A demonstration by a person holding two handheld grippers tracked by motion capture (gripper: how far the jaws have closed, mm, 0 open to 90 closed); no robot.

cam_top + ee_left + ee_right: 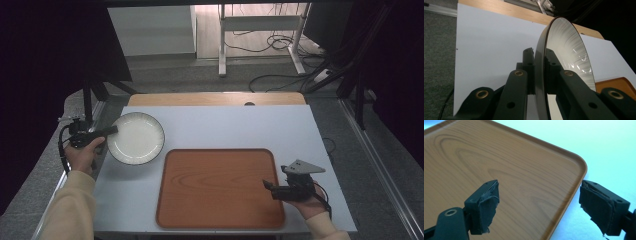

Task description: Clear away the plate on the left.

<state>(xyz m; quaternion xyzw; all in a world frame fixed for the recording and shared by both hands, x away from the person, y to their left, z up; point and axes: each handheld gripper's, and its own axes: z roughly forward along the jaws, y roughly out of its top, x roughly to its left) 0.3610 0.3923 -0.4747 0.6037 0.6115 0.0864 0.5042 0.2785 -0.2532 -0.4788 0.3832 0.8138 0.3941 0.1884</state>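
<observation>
The left gripper (107, 132) is pinching the plate (135, 138) by its nine-o'clock rim, tilting it off the tabletop (225, 125) (probably bound for the tray (218, 187)), while the right gripper (267, 185) is waiting wide-jawed, straddling the tray's three-o'clock edge.

white plate (136, 138) | dark-rimmed | tilted, left of wooden tray (220, 187)

The left gripper (107, 131) has its fingers (111, 130) on the near-left rim of a white plate (136, 138) — the plate extends away to their right. The right gripper (267, 185) hovers at the wooden tray (219, 188) — its right edge under the fingers — above the table (235, 127).
</observation>
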